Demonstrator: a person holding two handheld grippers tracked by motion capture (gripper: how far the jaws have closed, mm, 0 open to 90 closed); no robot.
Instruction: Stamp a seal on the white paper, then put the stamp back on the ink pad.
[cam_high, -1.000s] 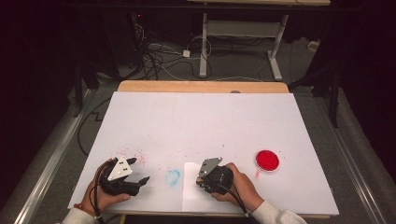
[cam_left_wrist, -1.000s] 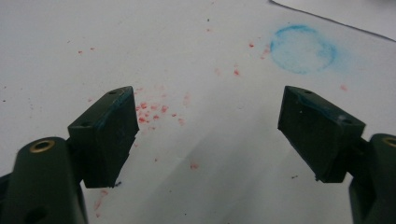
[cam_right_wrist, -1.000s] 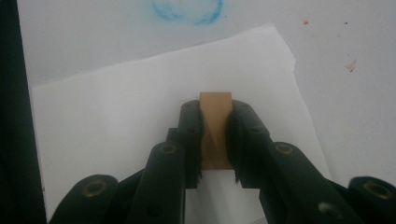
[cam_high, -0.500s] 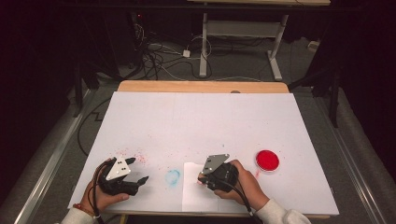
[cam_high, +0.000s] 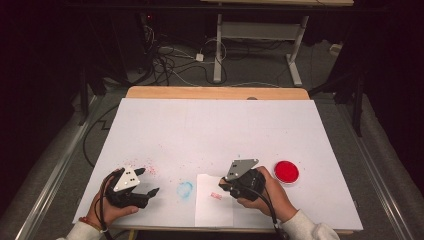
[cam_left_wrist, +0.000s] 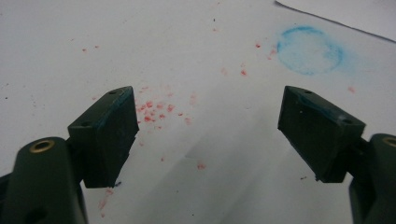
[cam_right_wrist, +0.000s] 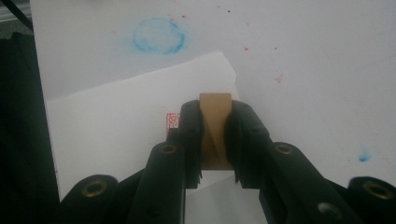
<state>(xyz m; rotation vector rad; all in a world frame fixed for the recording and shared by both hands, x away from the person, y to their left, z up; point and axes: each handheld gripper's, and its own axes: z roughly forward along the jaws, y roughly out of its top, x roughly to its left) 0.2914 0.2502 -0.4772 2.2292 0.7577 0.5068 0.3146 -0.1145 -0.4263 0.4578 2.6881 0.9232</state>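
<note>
My right gripper is shut on a small brown wooden stamp block, held a little above a white paper sheet at the table's front edge. A small red square print shows on the sheet just left of the jaws. A round red ink pad lies to the right of that hand. My left gripper rests at the front left, open, with nothing between its fingers.
The white-covered table bears a blue ring stain between the two grippers and red ink specks by the left one. A wooden edge runs along the back, with cables and table legs on the floor beyond.
My right gripper has lifted with the stamp block and drifted right, uncovering the red print on the sheet. The left gripper has stayed put.
</note>
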